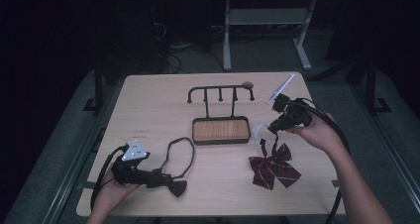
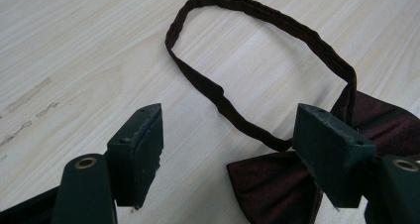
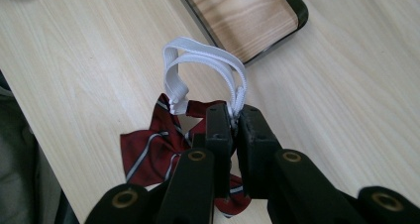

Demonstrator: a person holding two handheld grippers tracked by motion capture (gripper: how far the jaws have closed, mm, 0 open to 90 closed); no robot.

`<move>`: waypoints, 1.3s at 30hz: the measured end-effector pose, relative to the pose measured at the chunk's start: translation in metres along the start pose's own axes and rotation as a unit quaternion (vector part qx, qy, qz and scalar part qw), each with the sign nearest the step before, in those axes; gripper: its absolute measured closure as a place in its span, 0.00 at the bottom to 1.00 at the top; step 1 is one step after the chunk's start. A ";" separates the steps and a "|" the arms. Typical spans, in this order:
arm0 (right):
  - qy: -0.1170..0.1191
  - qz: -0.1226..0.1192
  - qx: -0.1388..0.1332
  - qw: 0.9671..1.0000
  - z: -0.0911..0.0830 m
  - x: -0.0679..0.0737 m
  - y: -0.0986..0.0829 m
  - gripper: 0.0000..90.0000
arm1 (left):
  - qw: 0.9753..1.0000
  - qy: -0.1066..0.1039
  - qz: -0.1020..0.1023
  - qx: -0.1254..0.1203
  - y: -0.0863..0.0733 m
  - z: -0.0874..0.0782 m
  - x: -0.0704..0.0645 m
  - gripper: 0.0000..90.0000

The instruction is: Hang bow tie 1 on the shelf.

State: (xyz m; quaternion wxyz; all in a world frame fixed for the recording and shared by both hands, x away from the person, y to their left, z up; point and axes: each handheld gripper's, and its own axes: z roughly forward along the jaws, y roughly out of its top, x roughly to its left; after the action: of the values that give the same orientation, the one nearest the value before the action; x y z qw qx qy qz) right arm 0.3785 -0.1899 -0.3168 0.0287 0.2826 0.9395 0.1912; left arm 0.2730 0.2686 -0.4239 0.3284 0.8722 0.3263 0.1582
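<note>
A dark maroon bow tie (image 1: 176, 188) lies near the table's front left, and its strap loop (image 1: 181, 140) stretches away from it. My left gripper (image 1: 166, 178) is low over the bow, open. In the left gripper view the bow (image 2: 270, 184) lies beside the right jaw, with the strap (image 2: 218, 92) running between the jaws of the left gripper (image 2: 230, 122). A red striped bow tie (image 1: 275, 169) lies at the front right. My right gripper (image 1: 271, 130) is shut on its white elastic strap (image 3: 198, 50), lifting the strap above the striped bow (image 3: 148, 149); the right gripper (image 3: 234, 116) has its jaws pressed together.
A black hook rack (image 1: 220, 90) with a wooden tray base (image 1: 220, 130) stands mid-table; the tray's corner (image 3: 247, 11) lies just beyond the white strap. A metal table frame (image 1: 227, 35) and cables stand on the floor behind. The table's front edge (image 1: 208, 215) is close to both hands.
</note>
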 end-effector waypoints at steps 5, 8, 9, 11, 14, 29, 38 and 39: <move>-0.001 -0.006 -0.003 1.000 -0.007 0.002 0.005 0.93 | 1.000 0.001 -0.001 -0.003 0.000 0.000 0.000 0.32; -0.002 -0.010 -0.004 1.000 -0.010 0.003 0.009 0.93 | 1.000 0.000 0.000 -0.001 0.000 0.000 0.000 0.32; -0.003 -0.012 -0.004 1.000 -0.011 0.003 0.010 0.93 | 1.000 0.001 0.001 -0.002 0.000 0.000 0.000 0.32; -0.003 -0.014 -0.006 1.000 -0.013 0.003 0.012 0.93 | 1.000 0.000 0.000 -0.003 0.000 0.000 0.000 0.32; -0.002 -0.013 -0.008 1.000 -0.015 0.003 0.014 0.93 | 1.000 -0.001 -0.002 -0.004 -0.001 0.001 0.001 0.32; 0.001 -0.023 -0.009 1.000 -0.025 0.004 0.031 0.94 | 1.000 -0.002 0.000 -0.005 0.001 0.000 0.002 0.31; -0.002 -0.034 -0.012 0.999 -0.033 0.010 0.043 0.94 | 1.000 -0.003 0.002 -0.005 0.001 0.000 0.002 0.31; -0.002 -0.035 -0.012 0.999 -0.034 0.010 0.044 0.94 | 1.000 -0.003 0.002 -0.005 0.001 -0.001 0.002 0.31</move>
State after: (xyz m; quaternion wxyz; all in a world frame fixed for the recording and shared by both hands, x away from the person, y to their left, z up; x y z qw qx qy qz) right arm 0.3871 -0.1621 -0.2686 0.0404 0.2494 0.9465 0.2009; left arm 0.2749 0.2698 -0.4225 0.3332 0.8718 0.3224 0.1583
